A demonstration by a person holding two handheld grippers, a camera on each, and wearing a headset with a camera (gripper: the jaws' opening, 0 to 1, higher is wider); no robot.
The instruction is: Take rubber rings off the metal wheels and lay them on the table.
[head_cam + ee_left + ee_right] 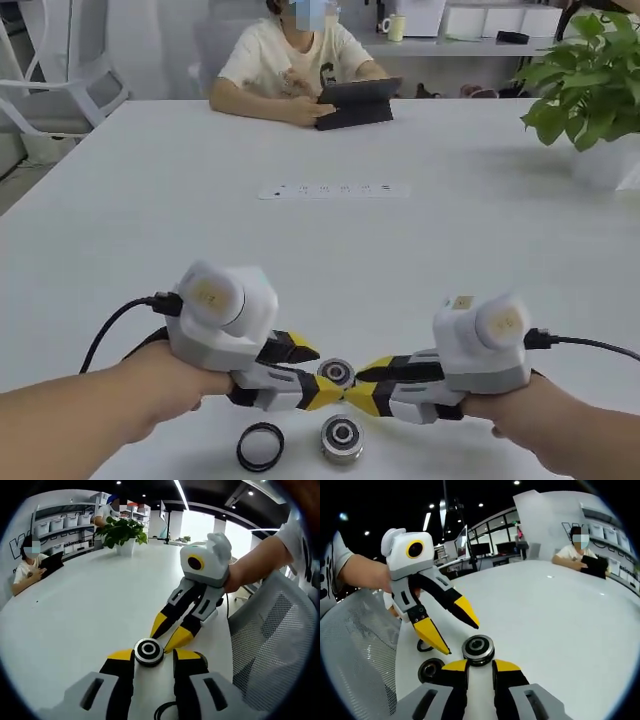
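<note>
Nearest the person, a loose black rubber ring [260, 446] lies flat on the white desk [150, 200]. Just beside it, a second wheel [342, 439] rests on its face. Right above them, both claws meet tip to tip at one metal wheel [335, 373], held off the desk.

The right gripper view shows the grip: the right claw [480, 666] is pinched narrow, both yellow tips against the wheel's dark rim. The left claw [460, 638] sits at the left, spread wide. The left gripper view adds the gap, with bare desk showing between one of its own tips and the wheel. Whether that dark rim is rubber, I can't tell.

Farther out lies a paper strip [335, 190]. At the far edge a seated person [295, 60] leans over a tablet [355, 102], with a potted plant [590, 80] off to the right.
</note>
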